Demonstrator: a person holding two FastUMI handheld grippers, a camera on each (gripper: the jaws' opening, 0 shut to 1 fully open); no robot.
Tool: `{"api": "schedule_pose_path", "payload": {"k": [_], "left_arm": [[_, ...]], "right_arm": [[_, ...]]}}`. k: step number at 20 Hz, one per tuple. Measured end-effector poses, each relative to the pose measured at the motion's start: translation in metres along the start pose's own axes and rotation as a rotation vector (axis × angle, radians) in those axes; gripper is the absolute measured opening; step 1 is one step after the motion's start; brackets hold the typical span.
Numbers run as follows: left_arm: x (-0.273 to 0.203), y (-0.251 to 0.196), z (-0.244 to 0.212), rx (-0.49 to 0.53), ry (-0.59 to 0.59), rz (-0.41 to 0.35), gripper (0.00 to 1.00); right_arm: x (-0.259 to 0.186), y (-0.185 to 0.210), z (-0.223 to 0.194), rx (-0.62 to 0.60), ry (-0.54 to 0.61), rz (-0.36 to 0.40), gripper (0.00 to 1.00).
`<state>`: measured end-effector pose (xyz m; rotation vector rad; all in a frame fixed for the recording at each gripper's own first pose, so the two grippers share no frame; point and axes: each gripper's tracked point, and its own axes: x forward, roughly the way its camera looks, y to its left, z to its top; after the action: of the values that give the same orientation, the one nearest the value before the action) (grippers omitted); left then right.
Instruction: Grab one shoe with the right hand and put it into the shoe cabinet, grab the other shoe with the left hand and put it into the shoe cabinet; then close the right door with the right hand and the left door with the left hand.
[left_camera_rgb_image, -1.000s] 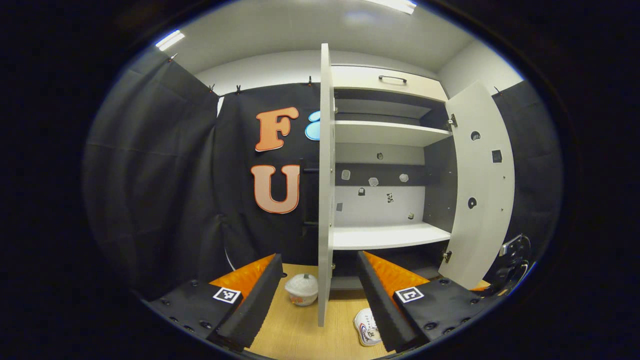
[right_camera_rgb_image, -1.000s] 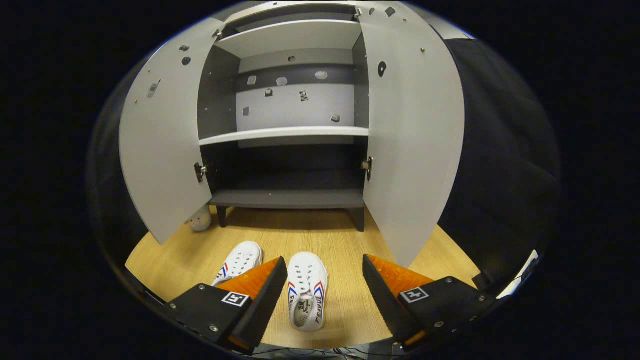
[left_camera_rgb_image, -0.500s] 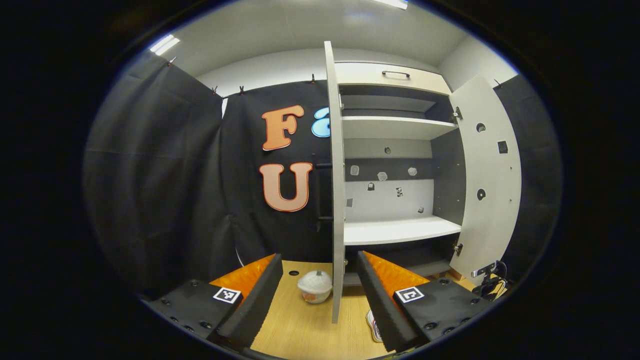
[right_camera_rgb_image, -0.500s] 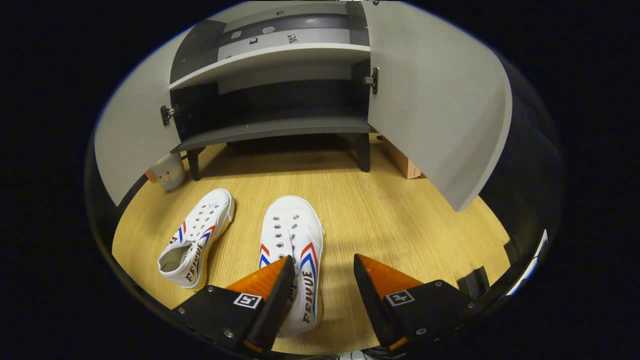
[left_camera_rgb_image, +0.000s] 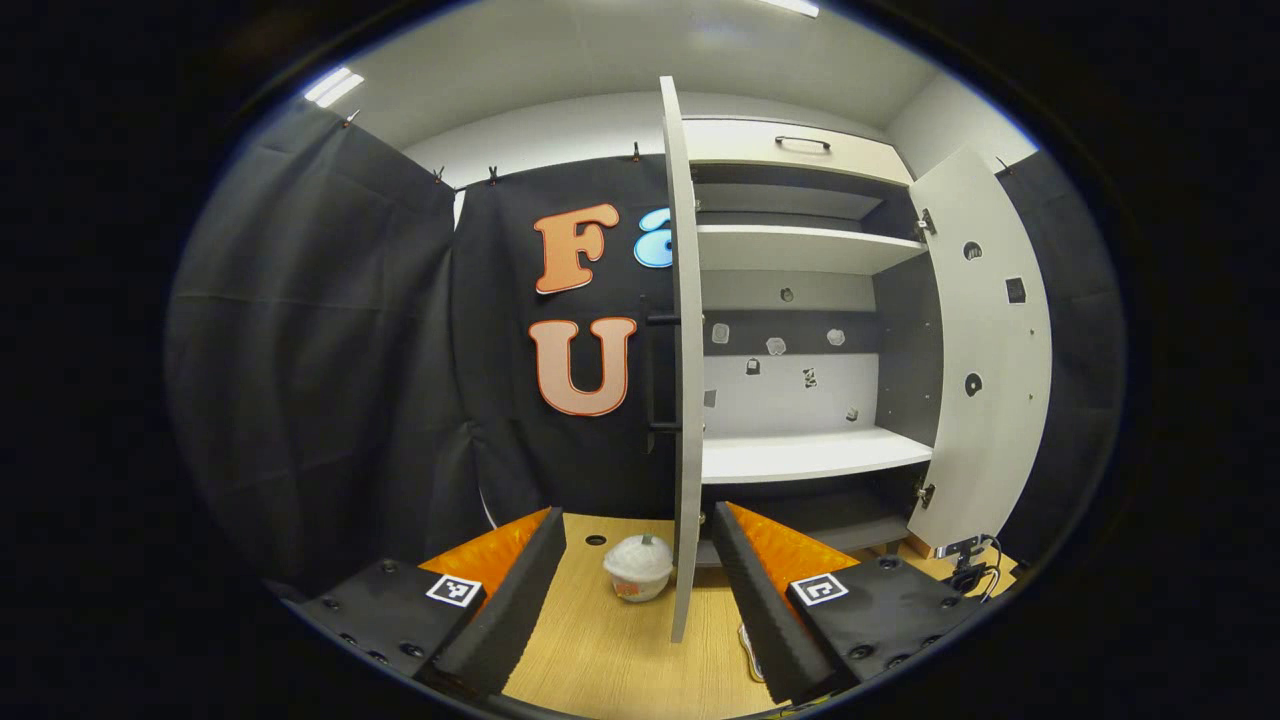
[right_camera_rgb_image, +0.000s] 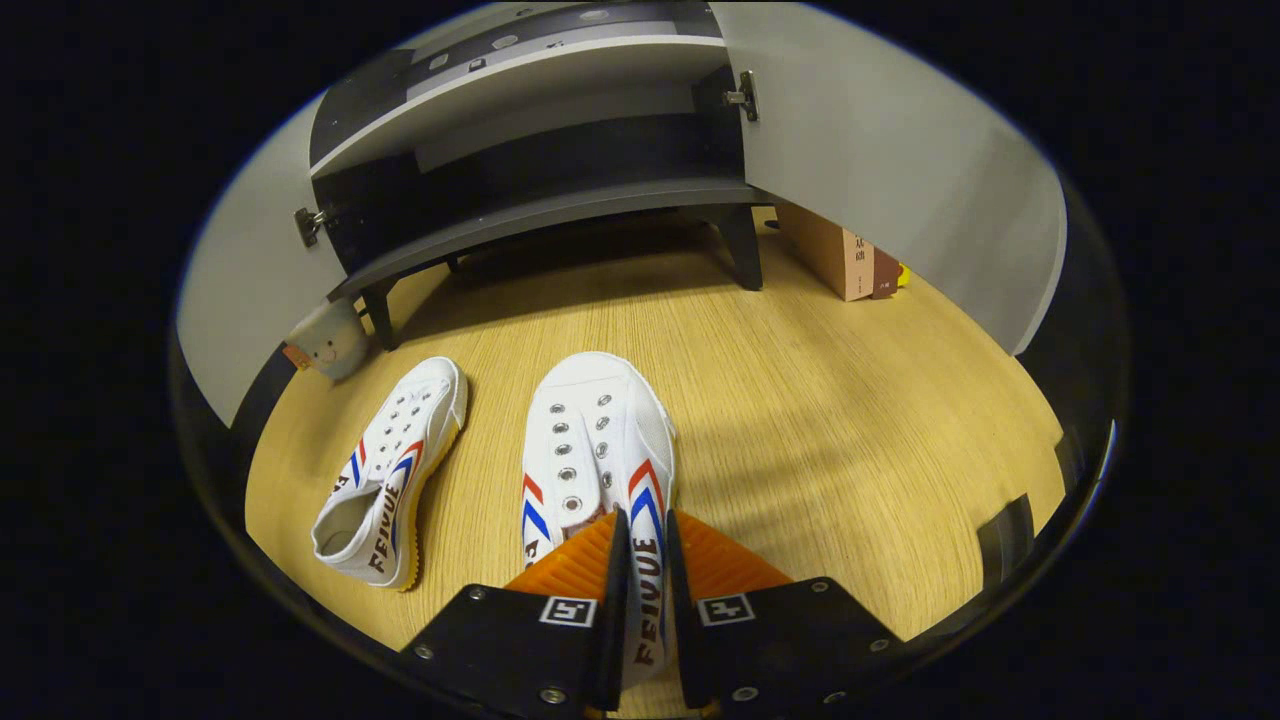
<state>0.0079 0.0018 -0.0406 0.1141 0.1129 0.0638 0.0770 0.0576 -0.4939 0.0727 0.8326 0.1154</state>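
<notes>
White canvas is showing between the fingers of the right gripper (right_camera_rgb_image: 640, 590), which are pinching the side wall of the nearer shoe (right_camera_rgb_image: 595, 450) near its heel; the heel end itself is being cut off by the gripper body. This shoe is lying on the wooden floor (right_camera_rgb_image: 820, 420), toe pointing toward the shoe cabinet (right_camera_rgb_image: 540, 215). Just to its left, apart from it, the other shoe (right_camera_rgb_image: 390, 475) is lying angled, its opening facing the camera. Farther back, a small pale plush toy (right_camera_rgb_image: 325, 340) is sitting beside the cabinet's front left leg, partly tucked under the open left door (right_camera_rgb_image: 240, 290). On the far right, a brown book or box (right_camera_rgb_image: 845, 255) is standing on the floor, half hidden behind the open right door (right_camera_rgb_image: 900, 170). The cabinet's dark bottom compartment is holding nothing that can be made out; its depth is lost in shadow.

In the left gripper view, the left gripper (left_camera_rgb_image: 640, 575) is hanging with fingers spread wide, holding nothing. Between them, a rounded white object (left_camera_rgb_image: 638, 566) is resting on the floor, and a sliver of a shoe (left_camera_rgb_image: 748, 640) is peeking past the right finger. Beyond, the left door (left_camera_rgb_image: 686, 360) is standing edge-on, and the white shelf (left_camera_rgb_image: 810, 455) and upper shelf (left_camera_rgb_image: 800, 248) are bare; small marks on the back panel are too tiny to identify.
</notes>
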Motion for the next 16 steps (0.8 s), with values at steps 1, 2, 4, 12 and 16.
{"api": "schedule_pose_path", "payload": {"k": [1,2,4,12,16], "left_arm": [[0.001,-0.001,-0.001,0.001,0.002,-0.002,0.96],[0.002,-0.002,-0.001,0.002,0.002,-0.004,0.96],[0.004,-0.003,0.000,0.005,-0.001,-0.007,0.96],[0.021,-0.011,-0.013,-0.048,0.016,-0.047,0.99],[0.026,-0.011,-0.010,-0.040,-0.004,-0.063,0.99]], "right_arm": [[-0.002,-0.002,0.005,-0.001,-0.005,-0.013,0.12],[-0.008,-0.005,0.011,0.004,-0.007,-0.028,0.07],[-0.020,-0.007,0.020,-0.008,-0.012,-0.050,0.01],[-0.119,0.014,0.114,-0.005,-0.121,-0.019,0.01],[-0.147,0.036,0.166,-0.025,-0.206,-0.002,0.01]]}}
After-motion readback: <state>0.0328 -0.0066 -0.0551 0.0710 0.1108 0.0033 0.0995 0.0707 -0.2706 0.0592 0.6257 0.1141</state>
